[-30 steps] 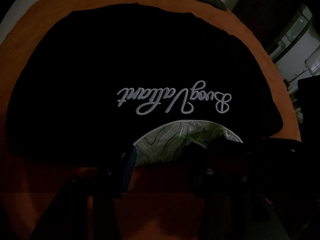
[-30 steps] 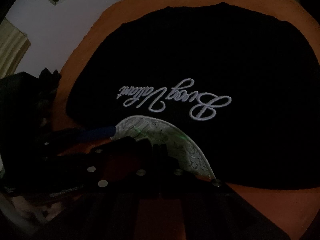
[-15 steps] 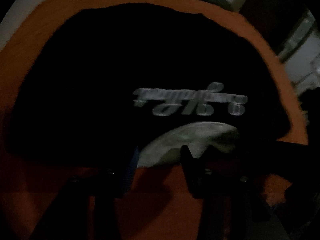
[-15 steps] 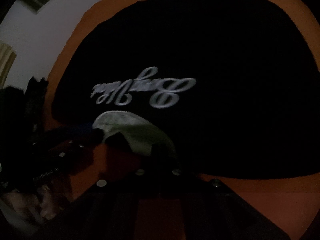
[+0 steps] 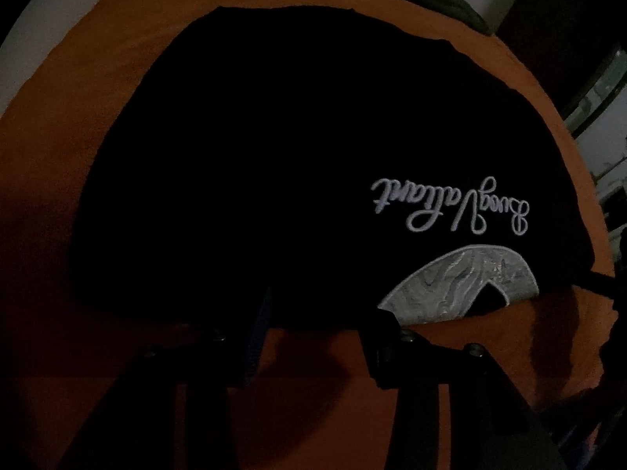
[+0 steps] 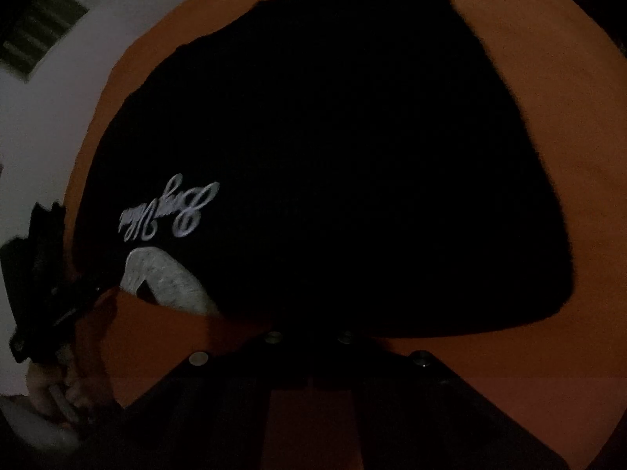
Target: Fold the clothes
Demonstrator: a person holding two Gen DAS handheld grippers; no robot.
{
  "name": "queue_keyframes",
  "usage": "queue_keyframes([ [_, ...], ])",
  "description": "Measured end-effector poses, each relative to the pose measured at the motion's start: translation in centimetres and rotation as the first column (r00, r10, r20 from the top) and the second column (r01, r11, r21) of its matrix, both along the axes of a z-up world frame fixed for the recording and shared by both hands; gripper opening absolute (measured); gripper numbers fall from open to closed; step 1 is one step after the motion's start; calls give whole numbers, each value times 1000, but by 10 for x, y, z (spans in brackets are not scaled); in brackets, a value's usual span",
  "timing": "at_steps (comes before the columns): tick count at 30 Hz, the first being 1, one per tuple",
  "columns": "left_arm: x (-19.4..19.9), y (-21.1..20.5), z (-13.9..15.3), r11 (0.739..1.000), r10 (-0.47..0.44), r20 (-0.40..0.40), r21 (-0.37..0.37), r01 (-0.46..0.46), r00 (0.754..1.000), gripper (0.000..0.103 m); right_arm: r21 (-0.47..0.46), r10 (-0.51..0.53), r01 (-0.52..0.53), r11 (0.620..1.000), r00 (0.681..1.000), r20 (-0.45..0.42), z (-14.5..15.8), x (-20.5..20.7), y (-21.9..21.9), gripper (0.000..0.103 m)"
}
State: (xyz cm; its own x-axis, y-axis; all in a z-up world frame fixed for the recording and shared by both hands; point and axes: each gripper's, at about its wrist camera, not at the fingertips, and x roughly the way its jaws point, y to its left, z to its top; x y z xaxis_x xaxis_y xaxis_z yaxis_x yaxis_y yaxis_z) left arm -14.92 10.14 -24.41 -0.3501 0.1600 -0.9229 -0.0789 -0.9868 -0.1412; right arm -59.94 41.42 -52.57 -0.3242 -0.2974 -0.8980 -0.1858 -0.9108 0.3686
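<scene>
Since the earlier frame, your left gripper (image 5: 313,337) is showing the white script lettering (image 5: 450,207) sliding rightward; its fingers are standing apart, empty. Your right gripper (image 6: 309,368) is closed. One black cotton garment (image 5: 274,156) is lying centre-frame on one orange cloth-covered surface (image 5: 58,156).

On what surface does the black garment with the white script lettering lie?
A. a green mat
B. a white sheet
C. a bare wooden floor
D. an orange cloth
D: the black garment lies spread flat, and the orange cloth shows all around its edges in both wrist views.
</scene>
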Motion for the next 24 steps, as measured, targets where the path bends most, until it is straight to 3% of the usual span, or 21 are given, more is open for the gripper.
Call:
queue_keyframes([
  [7, 1, -28, 6, 997, 48, -23, -59, -49, 999, 45, 54, -115, 114, 992, 993, 19, 11, 25, 79, 0],
  [10, 3, -42, 8, 995, 66, -27, -67, -68, 997, 45, 63, -159, 157, 986, 987, 20, 10, 28, 86, 0],
  [14, 10, -45, 10, 967, 79, -73, -235, -95, 994, 45, 59, -176, 175, 983, 984, 18, 12, 35, 100, 0],
  [16, 12, -50, 9, 971, 84, -68, -217, -97, 994, 45, 82, -194, 192, 978, 981, 6, 15, 39, 107, 0],
  [21, -33, -70, 21, 971, 110, -64, -204, -121, 992, 45, 118, -267, 262, 958, 964, 21, 13, 52, 137, 0],
  [24, -32, -78, 17, 971, 119, -60, -200, -129, 991, 45, 89, -288, 284, 955, 957, 25, 13, 57, 147, 0],
])
